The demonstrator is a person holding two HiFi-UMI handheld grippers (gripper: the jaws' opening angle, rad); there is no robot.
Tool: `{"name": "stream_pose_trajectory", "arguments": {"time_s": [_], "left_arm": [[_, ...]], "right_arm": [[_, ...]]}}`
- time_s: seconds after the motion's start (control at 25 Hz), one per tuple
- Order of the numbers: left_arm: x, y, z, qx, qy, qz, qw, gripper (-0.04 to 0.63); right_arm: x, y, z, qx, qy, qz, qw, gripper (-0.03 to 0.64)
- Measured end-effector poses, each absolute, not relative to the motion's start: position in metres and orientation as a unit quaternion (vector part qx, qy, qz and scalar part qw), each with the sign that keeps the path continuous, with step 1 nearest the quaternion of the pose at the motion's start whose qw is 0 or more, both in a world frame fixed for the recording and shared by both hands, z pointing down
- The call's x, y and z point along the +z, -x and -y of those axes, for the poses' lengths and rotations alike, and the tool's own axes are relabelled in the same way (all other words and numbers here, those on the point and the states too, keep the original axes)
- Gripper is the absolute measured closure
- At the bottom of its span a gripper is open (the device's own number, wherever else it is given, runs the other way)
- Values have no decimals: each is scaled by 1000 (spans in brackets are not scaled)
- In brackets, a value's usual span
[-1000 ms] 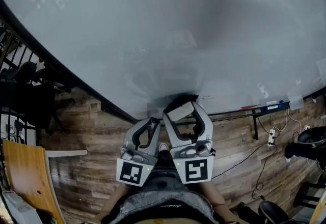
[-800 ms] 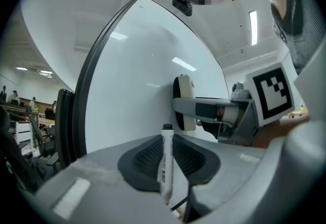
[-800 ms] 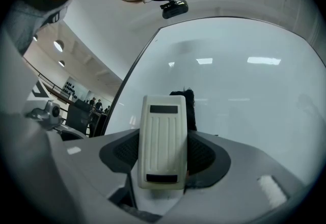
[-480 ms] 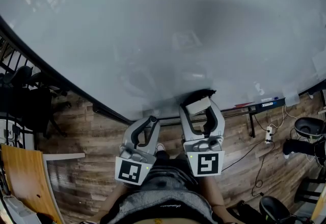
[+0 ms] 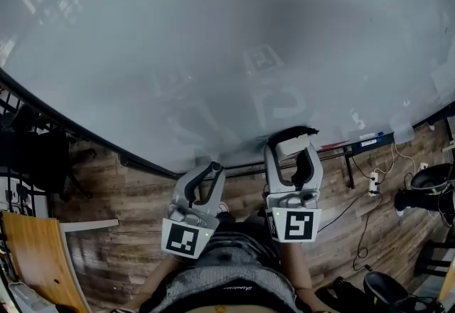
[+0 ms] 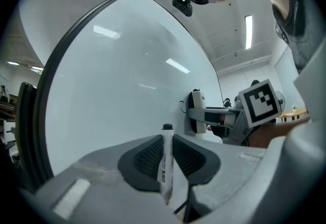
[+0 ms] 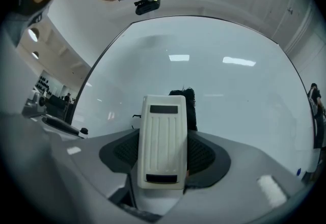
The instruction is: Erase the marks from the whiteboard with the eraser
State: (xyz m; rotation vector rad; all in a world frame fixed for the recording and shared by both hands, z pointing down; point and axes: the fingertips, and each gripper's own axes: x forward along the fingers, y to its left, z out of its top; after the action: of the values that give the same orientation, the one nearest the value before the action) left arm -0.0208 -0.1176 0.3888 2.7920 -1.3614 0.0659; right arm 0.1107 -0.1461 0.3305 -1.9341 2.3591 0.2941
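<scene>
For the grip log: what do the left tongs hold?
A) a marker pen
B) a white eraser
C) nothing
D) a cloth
A: the left gripper view shows the left tongs shut on a marker pen, while the eraser sits in the right tongs.

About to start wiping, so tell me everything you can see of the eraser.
The eraser is a cream plastic block with a ribbed back, a dark slot at each end and dark felt beneath. The right claw is shut on its sides, its felt facing the whiteboard near the lower edge.
</scene>
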Motion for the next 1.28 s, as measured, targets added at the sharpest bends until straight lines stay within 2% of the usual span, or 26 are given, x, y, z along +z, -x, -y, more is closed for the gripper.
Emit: {"name": "stream_pose_trajectory", "arguments": {"time_s": [0.76,1.0,1.28], "left_arm": [[396,71,109,27,-874,485,20,525],[395,70,107,26,-875,483,18,525],[394,51,112,23,-882,470,20,525]], "right_arm": [[322,19,129,129,510,-849,54,356],[325,14,129,127,511,-849,49,356],[334,-43,138,107,562,-819,41,357]]}}
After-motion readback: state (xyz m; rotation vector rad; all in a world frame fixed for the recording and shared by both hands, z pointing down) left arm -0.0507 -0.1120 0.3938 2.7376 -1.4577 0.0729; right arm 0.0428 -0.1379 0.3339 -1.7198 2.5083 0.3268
